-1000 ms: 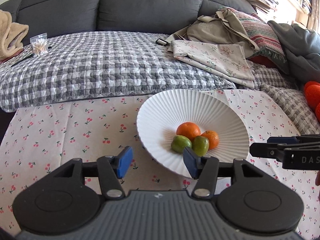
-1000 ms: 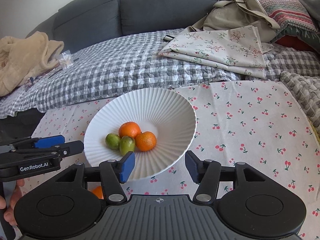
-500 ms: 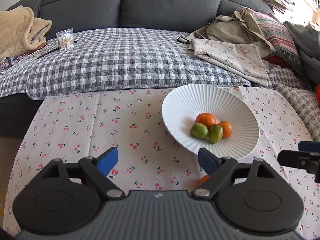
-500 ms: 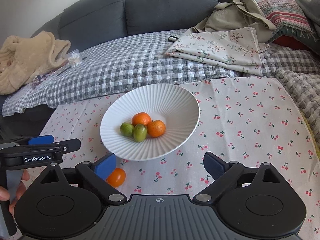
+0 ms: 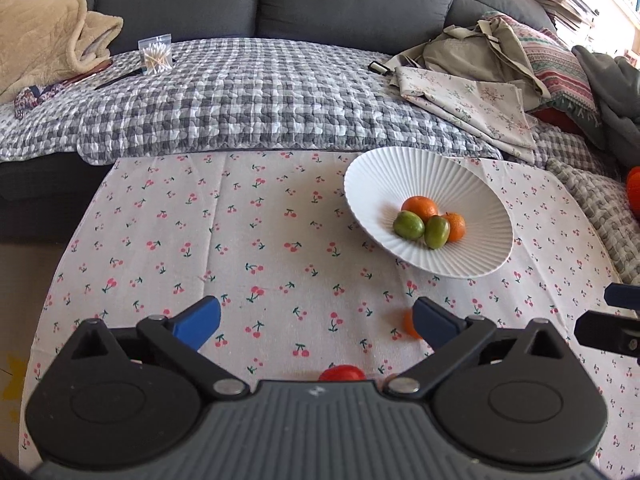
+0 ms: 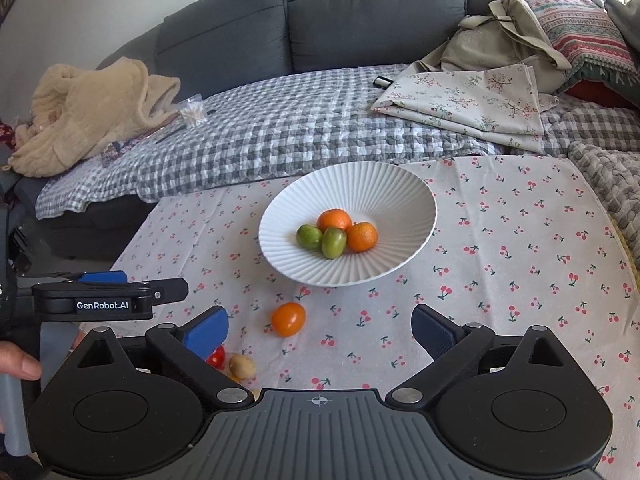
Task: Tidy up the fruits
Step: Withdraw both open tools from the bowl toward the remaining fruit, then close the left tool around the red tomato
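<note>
A white ribbed plate [image 5: 360, 184] [image 6: 420, 200] sits on the cherry-print cloth and holds two oranges [image 5: 420, 207] [image 6: 362, 236] and two green fruits [image 5: 408, 225] [image 6: 309, 237]. On the cloth in front of it lie a small orange fruit [image 6: 288, 319] [image 5: 407, 325], a red fruit [image 5: 342, 372] [image 6: 216, 356] and a tan fruit [image 6: 242, 366]. My left gripper [image 5: 316, 316] [image 6: 152, 286] hangs over the cloth, left of the plate, its jaws opening with nothing between them. My right gripper [image 6: 320, 324] [image 5: 608, 312] hovers in front of the plate, jaws opening too, also holding nothing.
A grey sofa with a checked quilt [image 5: 248, 100] runs behind the table. On it lie a beige blanket [image 6: 88, 116], a bag of cotton swabs [image 5: 155, 54], folded floral cloth [image 6: 468, 100] and cushions. A hand [image 6: 18, 364] holds the left gripper's handle.
Both grippers have drawn back from the plate and their jaws have spread wide. The plate now looks smaller, and the loose fruits on the cloth have come into view.
</note>
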`<state>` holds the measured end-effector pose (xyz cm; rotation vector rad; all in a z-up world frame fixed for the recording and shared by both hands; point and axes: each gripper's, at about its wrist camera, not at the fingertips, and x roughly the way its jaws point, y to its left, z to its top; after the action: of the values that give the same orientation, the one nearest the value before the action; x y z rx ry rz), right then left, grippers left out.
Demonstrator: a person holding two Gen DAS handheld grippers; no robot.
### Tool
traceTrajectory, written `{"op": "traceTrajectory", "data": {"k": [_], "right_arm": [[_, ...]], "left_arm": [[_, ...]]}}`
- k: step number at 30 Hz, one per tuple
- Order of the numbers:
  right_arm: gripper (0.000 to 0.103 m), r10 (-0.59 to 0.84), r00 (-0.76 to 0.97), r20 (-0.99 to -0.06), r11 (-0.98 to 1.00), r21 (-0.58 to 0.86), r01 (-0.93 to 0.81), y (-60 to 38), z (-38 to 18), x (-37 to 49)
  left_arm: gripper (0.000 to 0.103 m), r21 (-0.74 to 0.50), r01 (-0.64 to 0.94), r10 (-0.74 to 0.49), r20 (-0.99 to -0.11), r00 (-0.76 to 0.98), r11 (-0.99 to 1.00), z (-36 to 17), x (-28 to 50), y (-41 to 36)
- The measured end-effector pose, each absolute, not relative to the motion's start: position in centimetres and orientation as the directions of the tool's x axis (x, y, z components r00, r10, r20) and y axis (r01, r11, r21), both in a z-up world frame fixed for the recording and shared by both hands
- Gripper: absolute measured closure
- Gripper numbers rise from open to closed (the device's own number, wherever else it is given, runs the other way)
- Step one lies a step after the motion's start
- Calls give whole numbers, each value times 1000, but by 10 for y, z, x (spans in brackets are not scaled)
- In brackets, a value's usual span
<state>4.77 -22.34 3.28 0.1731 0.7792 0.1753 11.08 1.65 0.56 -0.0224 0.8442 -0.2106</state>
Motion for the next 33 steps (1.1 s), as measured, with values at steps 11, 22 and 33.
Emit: {"op": "traceTrajectory", "data": {"k": [11,22,33], "right_arm": [[4,207,681,-702,978,174,-118,-215,23,37],[4,200,645,-737,978,114,-173,-196,2,37],[4,218,631,-744,968,85,-235,-182,-6,36]], "left_arm": [[4,-140,209,-239,-767,595,968,-13,93,22],[12,-167,208,-253,-814,523,964,-42,98,27],[19,-191,229,-282,-825,490,955,-55,102,20]]}}
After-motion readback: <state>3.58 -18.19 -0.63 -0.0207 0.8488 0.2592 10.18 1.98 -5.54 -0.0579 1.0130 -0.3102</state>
